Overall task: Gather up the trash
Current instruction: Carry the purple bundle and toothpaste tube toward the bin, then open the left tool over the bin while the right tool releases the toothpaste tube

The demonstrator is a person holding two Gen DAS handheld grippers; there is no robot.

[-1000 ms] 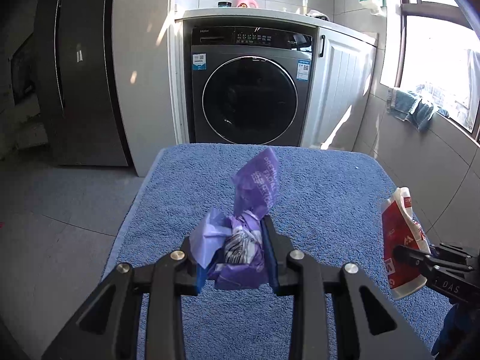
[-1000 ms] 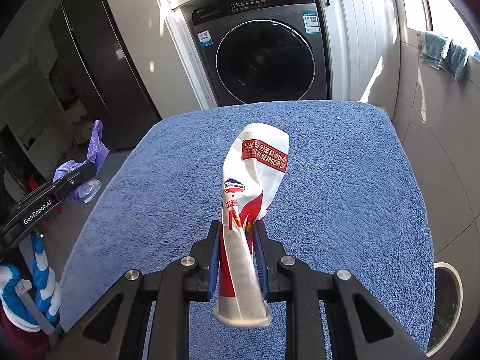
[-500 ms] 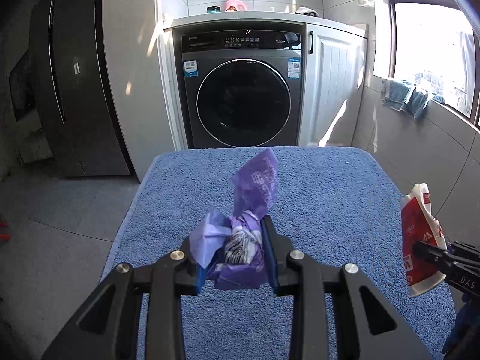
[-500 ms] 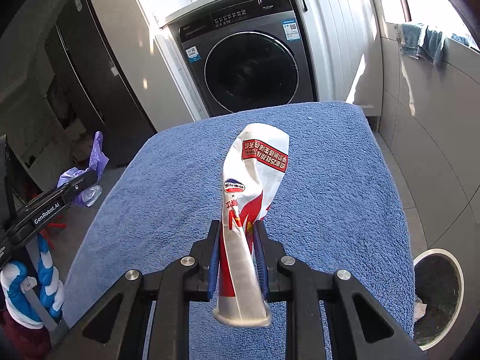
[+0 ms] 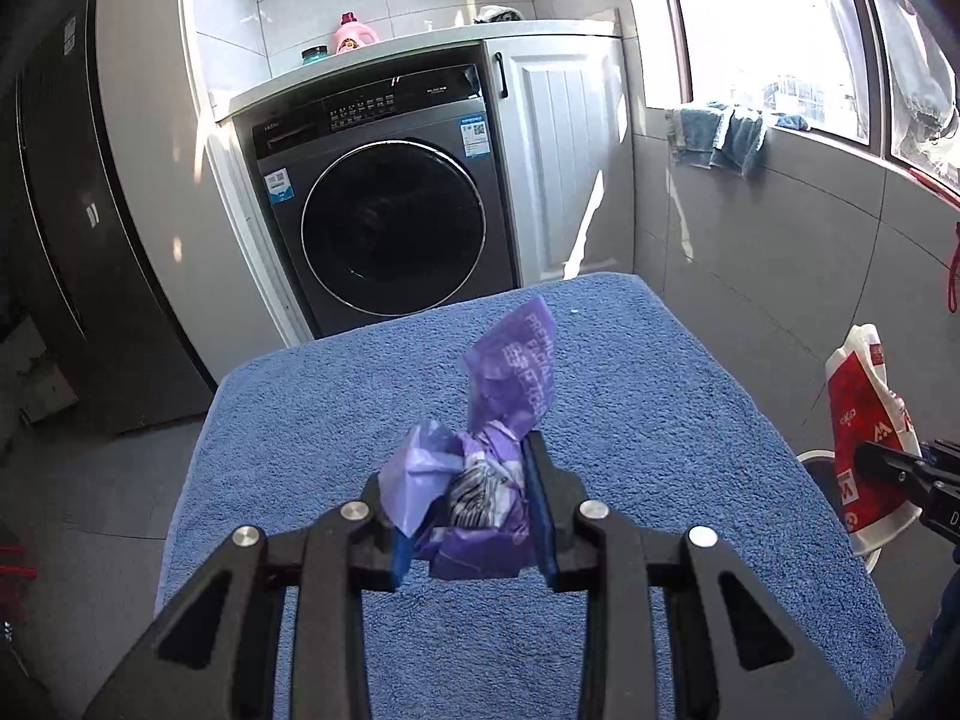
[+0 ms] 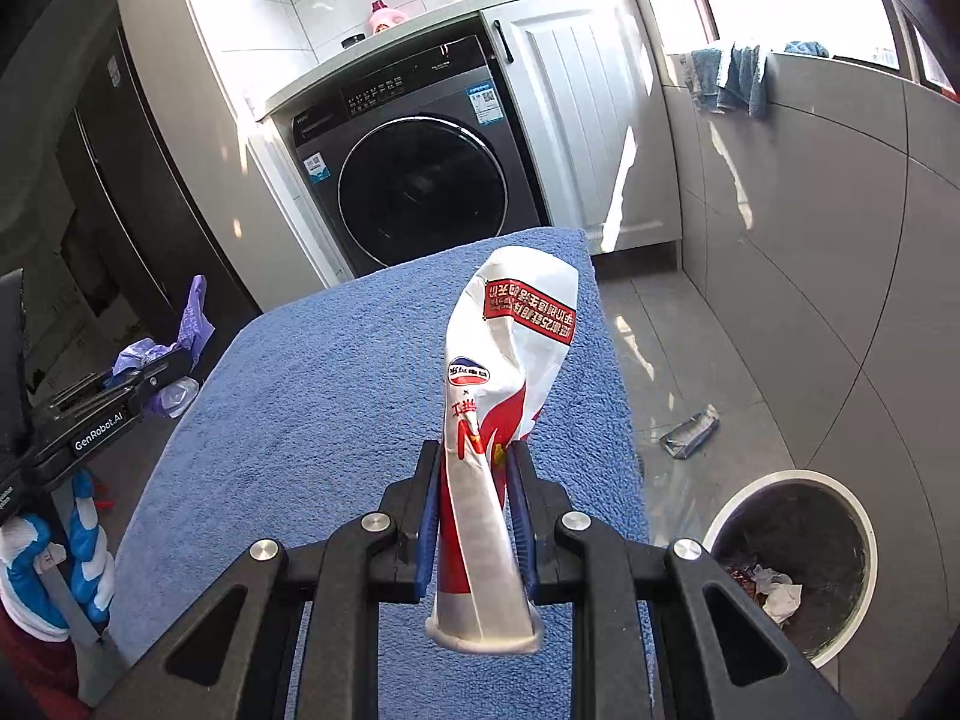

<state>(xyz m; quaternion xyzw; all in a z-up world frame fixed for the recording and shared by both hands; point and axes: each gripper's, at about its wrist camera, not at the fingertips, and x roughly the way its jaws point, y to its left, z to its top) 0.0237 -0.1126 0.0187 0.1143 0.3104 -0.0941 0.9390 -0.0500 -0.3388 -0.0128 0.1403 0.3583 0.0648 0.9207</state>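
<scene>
My left gripper (image 5: 471,504) is shut on a crumpled purple wrapper (image 5: 504,396), held above the blue towel-covered table (image 5: 660,420). My right gripper (image 6: 474,501) is shut on a red and white snack bag (image 6: 510,360) that stands up between its fingers, over the table's right edge. In the left wrist view the snack bag (image 5: 858,420) and the right gripper show at the right edge. The right wrist view shows the left gripper with the purple wrapper (image 6: 192,324) at the left. A round trash bin (image 6: 798,552) with scraps inside stands on the floor at lower right.
A dark washing machine (image 5: 390,210) and a white cabinet (image 5: 564,144) stand behind the table. A small wrapper (image 6: 690,432) lies on the tiled floor near the bin. A grey tiled wall with blue cloths (image 5: 720,132) runs along the right. A dark fridge (image 5: 60,240) stands at left.
Both grippers have swung to the right with their trash still held. The trash bin has come fully into the right wrist view, and both views have rolled somewhat.
</scene>
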